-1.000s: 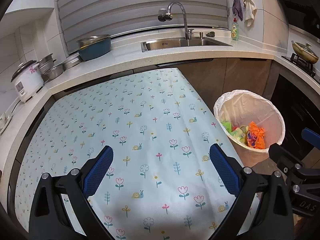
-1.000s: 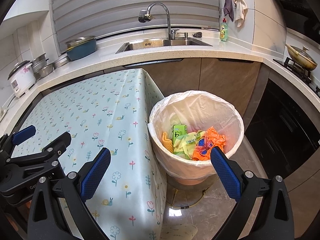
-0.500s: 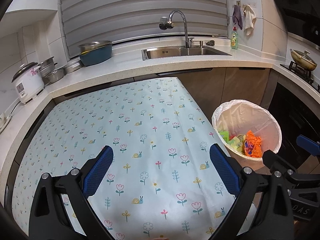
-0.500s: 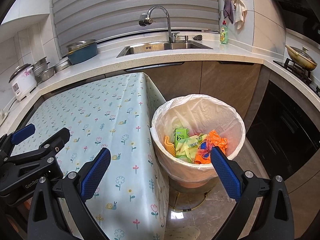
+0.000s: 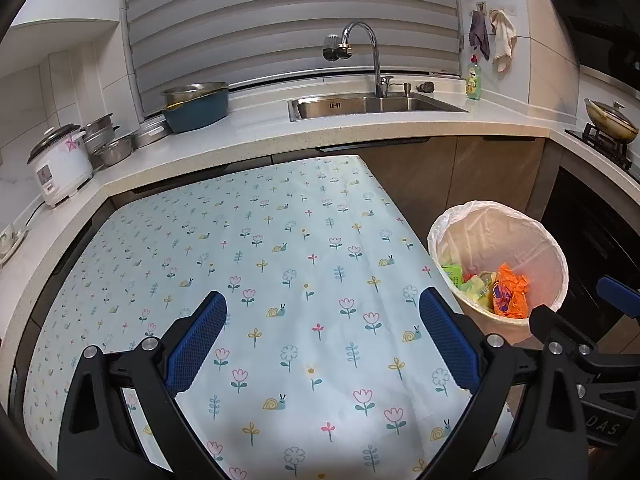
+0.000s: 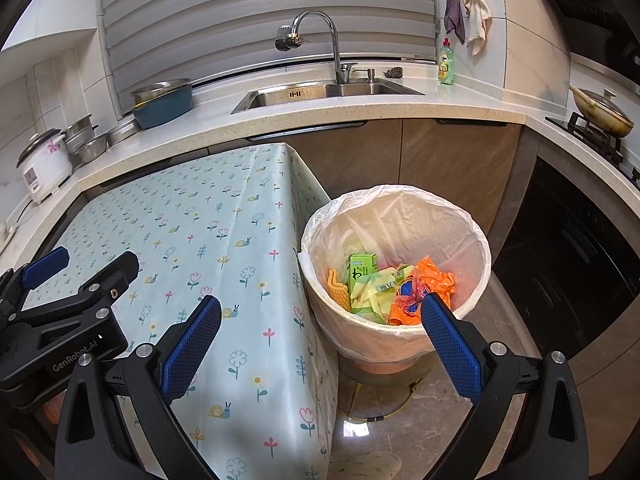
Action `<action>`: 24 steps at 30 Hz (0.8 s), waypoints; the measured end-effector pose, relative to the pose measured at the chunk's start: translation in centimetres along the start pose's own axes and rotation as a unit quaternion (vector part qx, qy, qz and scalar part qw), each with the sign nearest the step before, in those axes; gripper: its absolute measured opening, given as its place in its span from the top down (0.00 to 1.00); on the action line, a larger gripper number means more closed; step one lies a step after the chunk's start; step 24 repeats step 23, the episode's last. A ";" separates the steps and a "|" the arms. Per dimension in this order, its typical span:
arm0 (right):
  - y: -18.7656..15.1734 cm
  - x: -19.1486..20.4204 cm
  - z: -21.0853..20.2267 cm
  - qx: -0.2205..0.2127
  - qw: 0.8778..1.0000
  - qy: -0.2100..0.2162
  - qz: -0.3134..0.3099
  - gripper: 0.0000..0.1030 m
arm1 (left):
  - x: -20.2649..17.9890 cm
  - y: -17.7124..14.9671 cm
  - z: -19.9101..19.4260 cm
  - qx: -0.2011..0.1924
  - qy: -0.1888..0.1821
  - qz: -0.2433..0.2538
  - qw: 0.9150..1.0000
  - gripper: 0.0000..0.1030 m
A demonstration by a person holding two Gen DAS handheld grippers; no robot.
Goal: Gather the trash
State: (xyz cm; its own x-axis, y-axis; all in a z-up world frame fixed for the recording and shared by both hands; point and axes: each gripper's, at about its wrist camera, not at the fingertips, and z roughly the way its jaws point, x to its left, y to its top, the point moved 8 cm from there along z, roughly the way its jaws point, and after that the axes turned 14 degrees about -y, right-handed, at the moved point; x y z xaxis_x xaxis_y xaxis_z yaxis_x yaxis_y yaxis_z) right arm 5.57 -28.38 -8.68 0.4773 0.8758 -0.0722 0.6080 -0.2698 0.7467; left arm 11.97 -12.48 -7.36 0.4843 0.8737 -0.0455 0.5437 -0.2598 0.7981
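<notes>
You are holding both hand-held grippers, left and right, spread empty, trash bin sitting lower right.

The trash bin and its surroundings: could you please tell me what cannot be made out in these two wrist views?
- Trash bin bottom: both views, buried under the green carton and orange wrapper.
- Bin base: right wrist view, hidden by the right gripper finger and bin wall.
- Table near edge: left wrist view, cut off behind the left gripper.
- Carton print: too small to read.
</notes>
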 end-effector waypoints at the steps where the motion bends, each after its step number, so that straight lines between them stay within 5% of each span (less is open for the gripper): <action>1: 0.0 0.0 0.0 0.000 1.000 0.000 0.000 0.06 | 0.0 0.0 0.0 0.000 0.000 0.001 1.000 0.10; 24: 0.0 -0.3 0.2 0.001 1.000 -0.004 -0.003 0.06 | -0.5 -0.4 0.7 0.015 -0.018 0.011 1.000 0.10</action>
